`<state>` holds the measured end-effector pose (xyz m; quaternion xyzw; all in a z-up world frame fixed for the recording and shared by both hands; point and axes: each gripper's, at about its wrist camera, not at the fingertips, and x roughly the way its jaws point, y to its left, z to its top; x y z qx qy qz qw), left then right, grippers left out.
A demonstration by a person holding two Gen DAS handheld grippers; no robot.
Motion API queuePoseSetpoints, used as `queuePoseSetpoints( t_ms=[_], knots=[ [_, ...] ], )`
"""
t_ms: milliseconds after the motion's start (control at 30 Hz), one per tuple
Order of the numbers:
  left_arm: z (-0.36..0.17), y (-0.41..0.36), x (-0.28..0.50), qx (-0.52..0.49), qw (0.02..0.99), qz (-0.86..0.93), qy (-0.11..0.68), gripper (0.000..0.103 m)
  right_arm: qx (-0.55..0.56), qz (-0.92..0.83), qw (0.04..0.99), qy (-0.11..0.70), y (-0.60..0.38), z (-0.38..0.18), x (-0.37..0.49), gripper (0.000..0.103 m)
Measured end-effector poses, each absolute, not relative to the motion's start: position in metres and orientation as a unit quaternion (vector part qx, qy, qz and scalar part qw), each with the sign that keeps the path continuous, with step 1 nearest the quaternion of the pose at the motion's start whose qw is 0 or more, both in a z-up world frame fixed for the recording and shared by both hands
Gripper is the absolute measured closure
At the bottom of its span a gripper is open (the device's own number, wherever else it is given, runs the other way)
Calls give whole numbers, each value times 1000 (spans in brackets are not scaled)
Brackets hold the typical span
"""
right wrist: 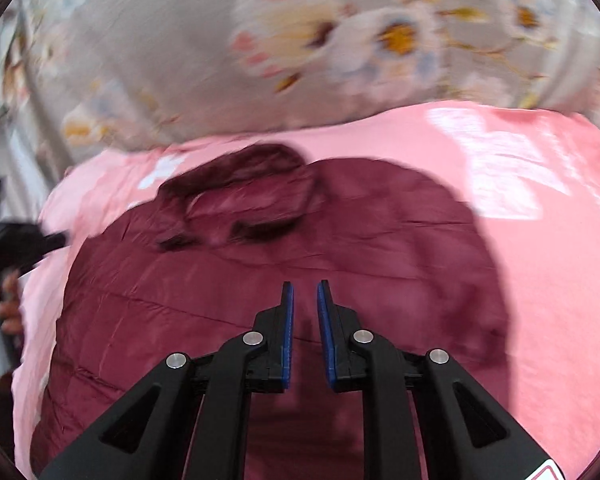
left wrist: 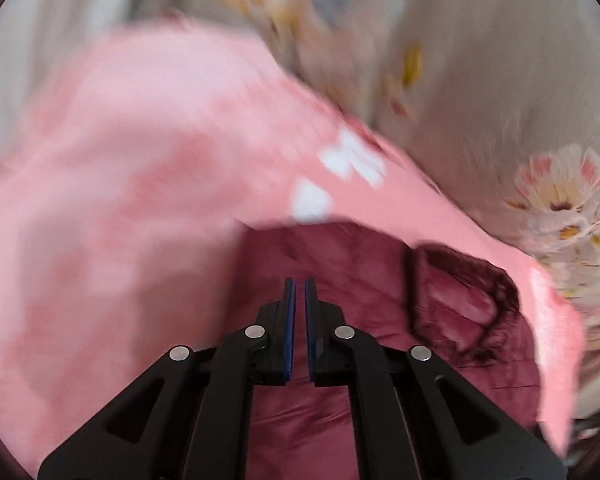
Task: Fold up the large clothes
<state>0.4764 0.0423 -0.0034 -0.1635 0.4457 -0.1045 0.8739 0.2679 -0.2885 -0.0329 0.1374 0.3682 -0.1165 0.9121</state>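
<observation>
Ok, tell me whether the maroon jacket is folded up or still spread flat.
Partly folded: the maroon jacket lies on the pink sheet with no sleeve sticking out, hood still showing at the top.

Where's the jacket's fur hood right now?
In the right wrist view the hood lies upper left of centre, at the maroon jacket's top edge on the pink sheet.

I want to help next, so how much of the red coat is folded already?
Some folding looks done: the red coat lies on the pink sheet as a rounded bundle, furry hood on top. In hand: nothing. The left gripper is nearly shut and empty, the right gripper slightly open and empty, both above the coat. Left: probably folding it smaller; the blur hides details.
</observation>
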Motion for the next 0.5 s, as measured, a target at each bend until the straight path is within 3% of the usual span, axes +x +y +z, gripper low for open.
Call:
queuePoseSetpoints(
  t_ms=[167,233,300,500],
  knots=[
    [-55,35,507,-133,865,-65,480,99,106,-126,903,397,-285,-58,291,92],
    [-63,40,504,-123,872,-58,470,99,103,-143,897,406,-295,-69,290,93],
    [-68,42,499,-102,885,-52,451,103,118,-159,891,408,-310,-79,285,103],
    [-74,40,485,-69,905,-45,417,103,160,-150,888,403,-323,-94,276,103]
  ],
)
